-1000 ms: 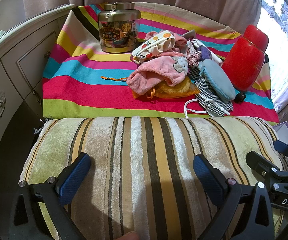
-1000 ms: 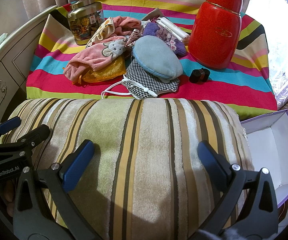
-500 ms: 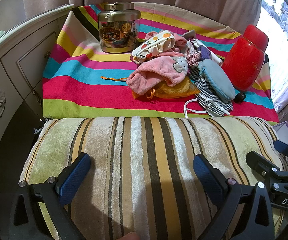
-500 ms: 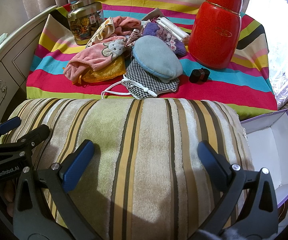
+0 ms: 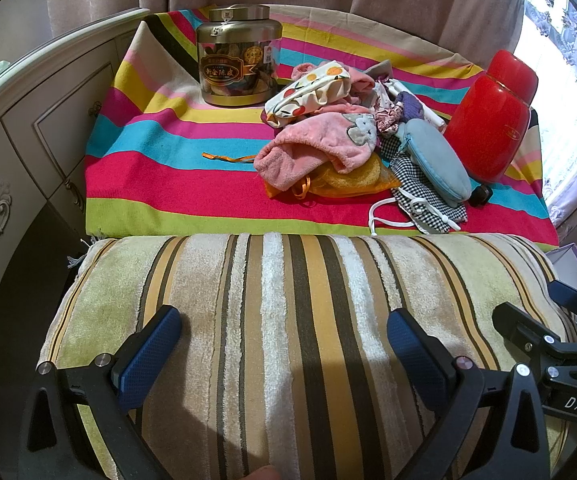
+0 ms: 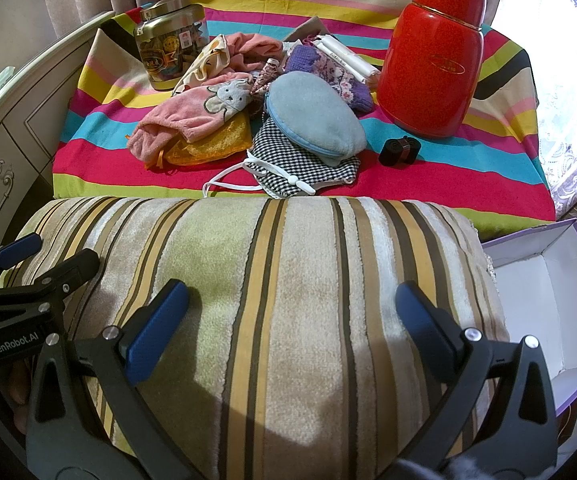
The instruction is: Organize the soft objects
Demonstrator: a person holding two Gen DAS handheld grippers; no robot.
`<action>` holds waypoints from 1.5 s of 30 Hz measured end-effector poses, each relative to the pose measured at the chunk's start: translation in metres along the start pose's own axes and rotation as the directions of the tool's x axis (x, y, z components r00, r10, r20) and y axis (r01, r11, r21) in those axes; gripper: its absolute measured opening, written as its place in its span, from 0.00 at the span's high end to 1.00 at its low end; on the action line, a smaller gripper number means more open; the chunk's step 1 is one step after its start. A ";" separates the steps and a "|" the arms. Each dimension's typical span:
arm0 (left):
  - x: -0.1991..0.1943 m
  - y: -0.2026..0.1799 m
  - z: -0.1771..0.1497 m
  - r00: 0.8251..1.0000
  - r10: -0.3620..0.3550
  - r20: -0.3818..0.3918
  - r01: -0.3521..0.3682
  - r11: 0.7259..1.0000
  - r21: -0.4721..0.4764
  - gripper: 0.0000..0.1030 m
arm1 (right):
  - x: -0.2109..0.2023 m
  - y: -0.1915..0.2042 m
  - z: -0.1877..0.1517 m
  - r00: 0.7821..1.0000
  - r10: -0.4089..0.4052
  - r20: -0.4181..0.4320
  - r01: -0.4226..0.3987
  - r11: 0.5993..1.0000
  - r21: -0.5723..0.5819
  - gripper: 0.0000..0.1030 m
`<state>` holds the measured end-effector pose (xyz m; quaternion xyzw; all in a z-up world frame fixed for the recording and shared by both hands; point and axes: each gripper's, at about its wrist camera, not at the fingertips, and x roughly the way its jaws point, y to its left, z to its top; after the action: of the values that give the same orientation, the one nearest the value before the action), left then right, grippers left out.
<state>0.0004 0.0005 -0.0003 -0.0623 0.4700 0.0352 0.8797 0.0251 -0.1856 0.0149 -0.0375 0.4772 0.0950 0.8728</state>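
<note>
Still nothing has shifted: my left gripper (image 5: pixel 284 344) and right gripper (image 6: pixel 292 312) hover with jaws spread wide over the striped cushion (image 5: pixel 308 320). Ahead of both, the soft pile (image 6: pixel 248 120) lies unmoved.

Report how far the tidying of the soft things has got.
Nothing looks sorted yet. The pile of soft things lies heaped on the striped cloth, and the white box on the right holds nothing visible. In hand: nothing; the left tool and right tool are open above the striped cushion. Left: the whole pile.
</note>
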 end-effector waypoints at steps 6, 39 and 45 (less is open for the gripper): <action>0.000 0.000 0.000 1.000 0.000 0.000 0.000 1.000 0.000 0.00 | 0.001 0.000 0.000 1.000 0.000 0.000 0.000 1.000 0.000 0.00; 0.004 0.000 0.028 0.998 -0.051 0.021 0.052 0.999 -0.006 0.01 | 0.005 -0.002 0.008 1.000 0.019 0.006 -0.019 1.000 -0.012 0.00; 0.027 -0.012 0.075 0.993 -0.116 0.021 0.115 0.992 0.044 0.07 | 0.017 -0.011 0.026 1.000 0.000 -0.008 0.000 1.000 -0.017 0.00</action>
<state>0.0788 -0.0008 0.0198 -0.0702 0.4560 -0.0253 0.8868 0.0583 -0.1897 0.0143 -0.0456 0.4800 0.0990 0.8705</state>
